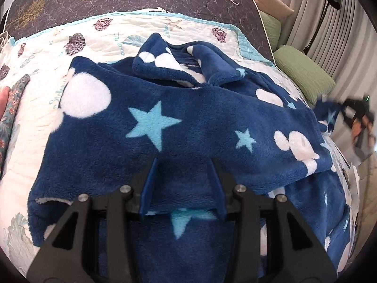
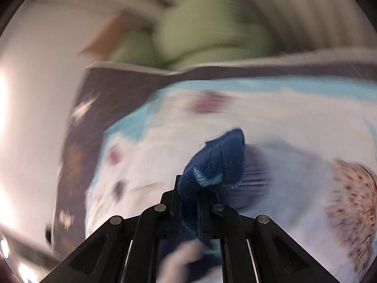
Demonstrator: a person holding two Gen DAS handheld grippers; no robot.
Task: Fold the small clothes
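Right gripper (image 2: 196, 194) is pinching a corner of the fleece (image 1: 179, 122), lifted off the quilt (image 1: 37, 122). Left gripper (image 1: 182, 184) sits spread over the near hem, fabric between the fingers but not clamped. Best bet: carry that corner across low with the near edge pinned. The right view is badly blurred, so the grip depth is unclear.

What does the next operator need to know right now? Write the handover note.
Left gripper: open, fingers straddling the navy fleece garment, not gripping.
Right gripper: shut on a corner of the garment, held off the right edge; its view is motion-blurred.
The garment lies spread and rumpled on the shell-print quilt, collar bunched at the far side.
Done: corner grabbed. Left: all folds.
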